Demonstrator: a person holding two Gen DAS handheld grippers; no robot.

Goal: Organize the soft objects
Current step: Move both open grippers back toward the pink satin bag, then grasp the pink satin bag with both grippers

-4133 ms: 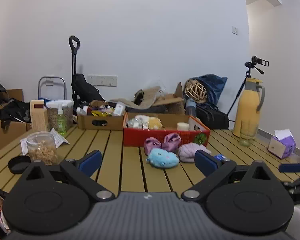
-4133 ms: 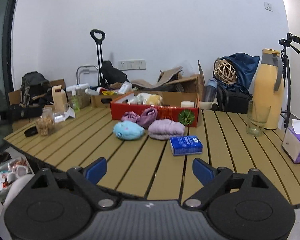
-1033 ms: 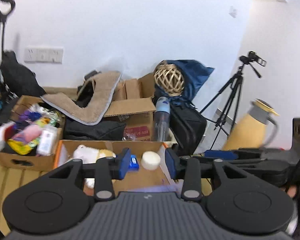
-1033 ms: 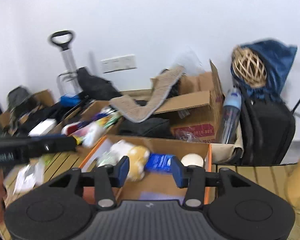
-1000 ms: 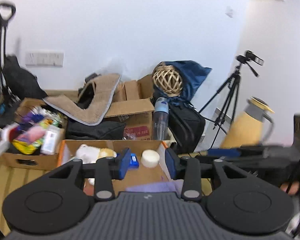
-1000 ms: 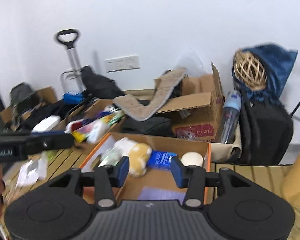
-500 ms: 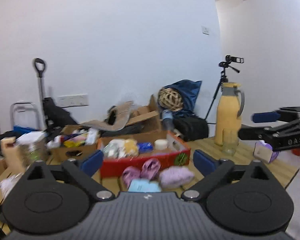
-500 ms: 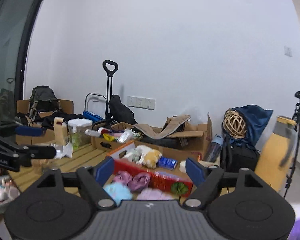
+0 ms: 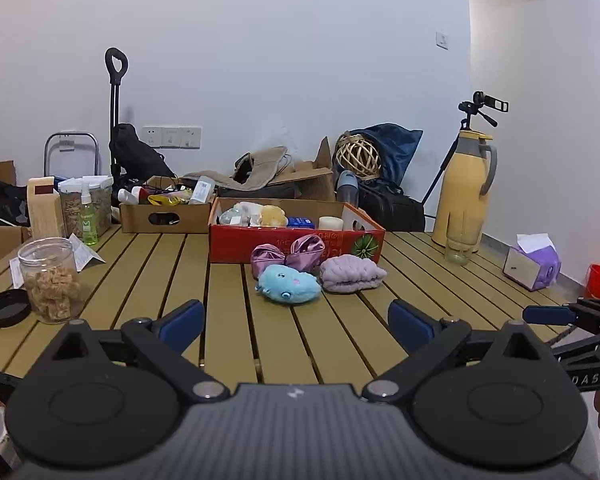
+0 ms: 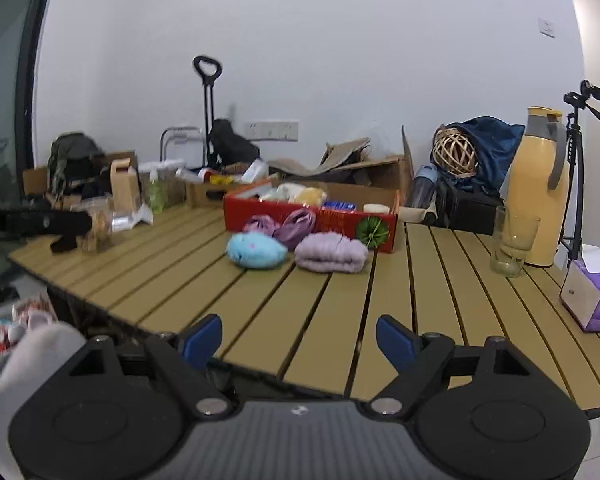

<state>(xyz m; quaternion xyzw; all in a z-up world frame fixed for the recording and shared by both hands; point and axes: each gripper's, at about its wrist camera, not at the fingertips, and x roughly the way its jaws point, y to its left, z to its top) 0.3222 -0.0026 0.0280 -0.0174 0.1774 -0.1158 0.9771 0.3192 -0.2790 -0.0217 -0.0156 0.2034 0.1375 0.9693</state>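
Note:
A light-blue plush toy (image 9: 288,289) (image 10: 256,255), a lilac knitted bundle (image 9: 352,279) (image 10: 331,257) and a shiny purple bow-like piece (image 9: 288,254) (image 10: 286,226) lie on the slatted table in front of the red box (image 9: 296,246) (image 10: 340,224). In the box are cream and yellow plush toys (image 9: 260,213), a blue packet (image 9: 300,222) and a white roll. My left gripper (image 9: 296,320) hangs open over the near table edge, well short of the toys and holding nothing. My right gripper (image 10: 299,338) is open too, and nothing is between its fingers.
A yellow jug (image 9: 464,196) and a glass (image 9: 460,250) stand at the right, with a purple tissue box (image 9: 534,266) beyond them. At the left are a snack jar (image 9: 50,280), its black lid (image 9: 8,307) and a cardboard box (image 9: 166,216). Bags crowd the wall.
Both grippers have pulled back from over the red box to the near table edge and sunk lower. Their jaws have gone from narrow to wide. The blue packet now lies in the box.

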